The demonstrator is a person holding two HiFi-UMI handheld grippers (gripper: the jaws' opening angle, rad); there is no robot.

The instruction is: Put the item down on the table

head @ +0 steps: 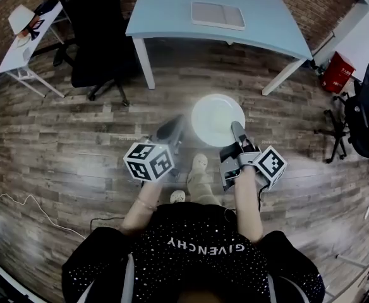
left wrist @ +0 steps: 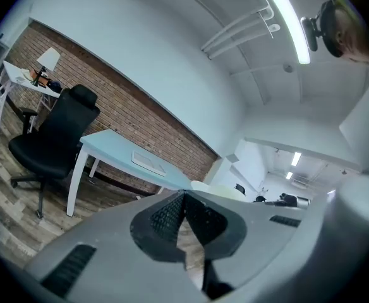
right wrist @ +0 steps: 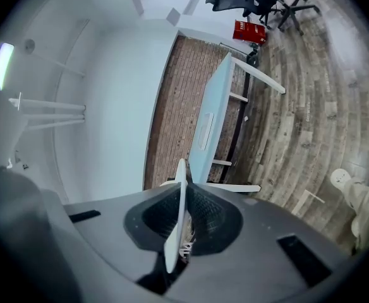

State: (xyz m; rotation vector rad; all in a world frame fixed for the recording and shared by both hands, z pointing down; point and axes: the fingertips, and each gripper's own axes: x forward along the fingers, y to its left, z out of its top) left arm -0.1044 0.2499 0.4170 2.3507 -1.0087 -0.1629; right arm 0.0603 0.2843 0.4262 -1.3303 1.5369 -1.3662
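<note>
A round white plate (head: 216, 118) hangs above the wooden floor in front of me, short of the light blue table (head: 172, 11). My right gripper (head: 237, 134) is shut on the plate's near right rim. In the right gripper view the plate (right wrist: 177, 232) shows edge-on between the jaws of that gripper (right wrist: 183, 188), with the table (right wrist: 213, 115) beyond. My left gripper (head: 175, 128) sits just left of the plate, its jaws shut with nothing between them. In the left gripper view the plate (left wrist: 219, 190) peeks out behind the closed gripper (left wrist: 184, 197).
A flat grey-white tray (head: 217, 14) lies on the table's far middle. A black office chair (head: 93, 36) stands left of the table, a small white side table (head: 30, 36) further left. At the right are a red bin (head: 336, 71) and another chair (head: 364, 106).
</note>
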